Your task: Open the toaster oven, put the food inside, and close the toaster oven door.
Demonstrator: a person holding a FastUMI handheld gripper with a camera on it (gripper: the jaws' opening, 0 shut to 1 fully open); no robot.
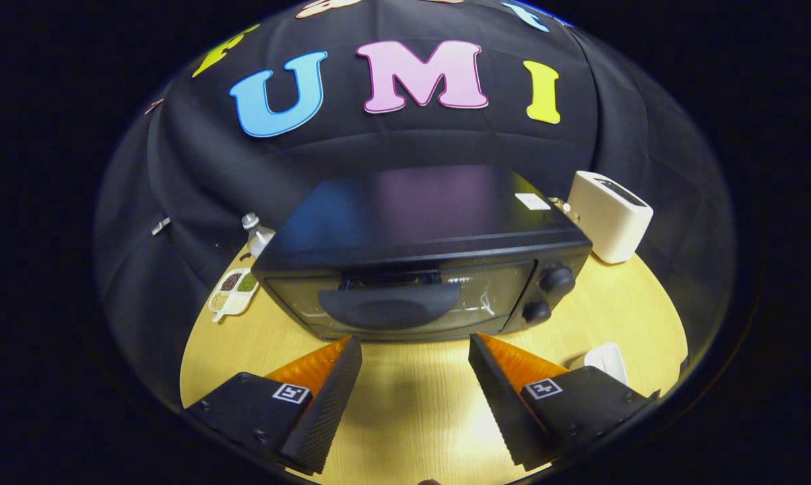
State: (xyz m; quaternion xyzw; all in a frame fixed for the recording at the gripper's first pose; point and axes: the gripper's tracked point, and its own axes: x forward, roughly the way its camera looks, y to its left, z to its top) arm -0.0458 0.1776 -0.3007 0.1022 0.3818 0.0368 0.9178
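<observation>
A black toaster oven stands on the wooden table just ahead of my fingers. Its glass door is closed, with a wide dark handle across the upper middle of the door. Two round knobs sit on its right side. My gripper is open, fingers spread wide with bare table between them, and the fingertips sit just short of the door's lower edge. A white object, partly hidden behind my right finger, lies on the table; I cannot tell whether it holds food.
A white slot toaster stands right of the oven at the back. Left of the oven lie a small divided tray of seeds and a small bottle. The wooden table stretches under my fingers.
</observation>
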